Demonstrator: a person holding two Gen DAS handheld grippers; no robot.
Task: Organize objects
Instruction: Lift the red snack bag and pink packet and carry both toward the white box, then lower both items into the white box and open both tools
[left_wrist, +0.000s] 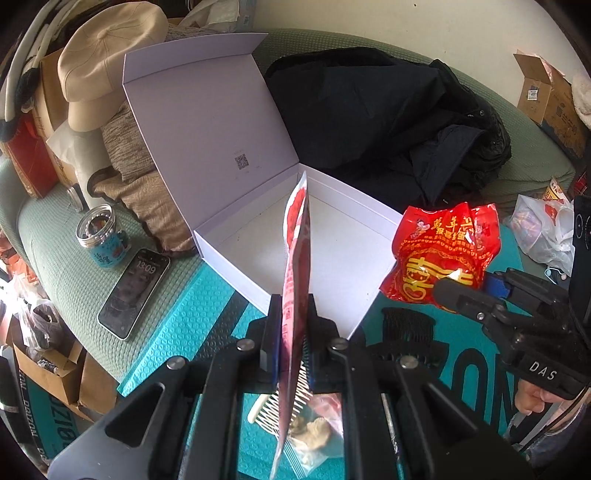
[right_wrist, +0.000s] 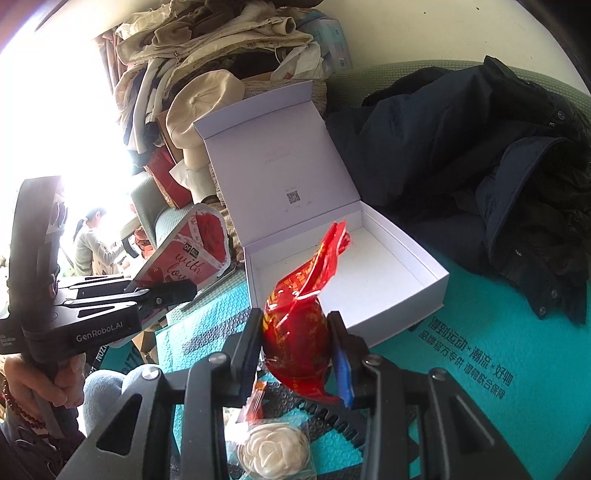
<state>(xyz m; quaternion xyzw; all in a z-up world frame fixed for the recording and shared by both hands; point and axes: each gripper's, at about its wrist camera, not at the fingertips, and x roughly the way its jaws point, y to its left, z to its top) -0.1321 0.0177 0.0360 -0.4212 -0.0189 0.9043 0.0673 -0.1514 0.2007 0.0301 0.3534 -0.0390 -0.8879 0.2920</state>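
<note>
An open white box (left_wrist: 332, 236) (right_wrist: 354, 273) with its lid raised sits on the teal mat. My left gripper (left_wrist: 293, 310) (right_wrist: 173, 290) is shut on a flat pink-and-red heart-shaped packet (left_wrist: 295, 258) (right_wrist: 192, 247), held edge-on in front of the box. My right gripper (right_wrist: 295, 332) (left_wrist: 447, 288) is shut on a crinkly red foil bag with gold print (right_wrist: 299, 317) (left_wrist: 439, 254), held just before the box's near right corner. Below the grippers lie a white comb (left_wrist: 266, 413), a black hair comb (left_wrist: 406, 325) and a bagged white fabric flower (right_wrist: 273, 450).
A phone (left_wrist: 135, 291) and a small blue jar (left_wrist: 101, 236) lie left of the box, with a brown cushion (left_wrist: 147, 195) and beige cap (left_wrist: 107, 62) behind. A dark jacket (left_wrist: 388, 122) (right_wrist: 480, 177) is heaped right of the box. Plastic bags (left_wrist: 543, 225) and a cardboard box (left_wrist: 550, 96) sit far right.
</note>
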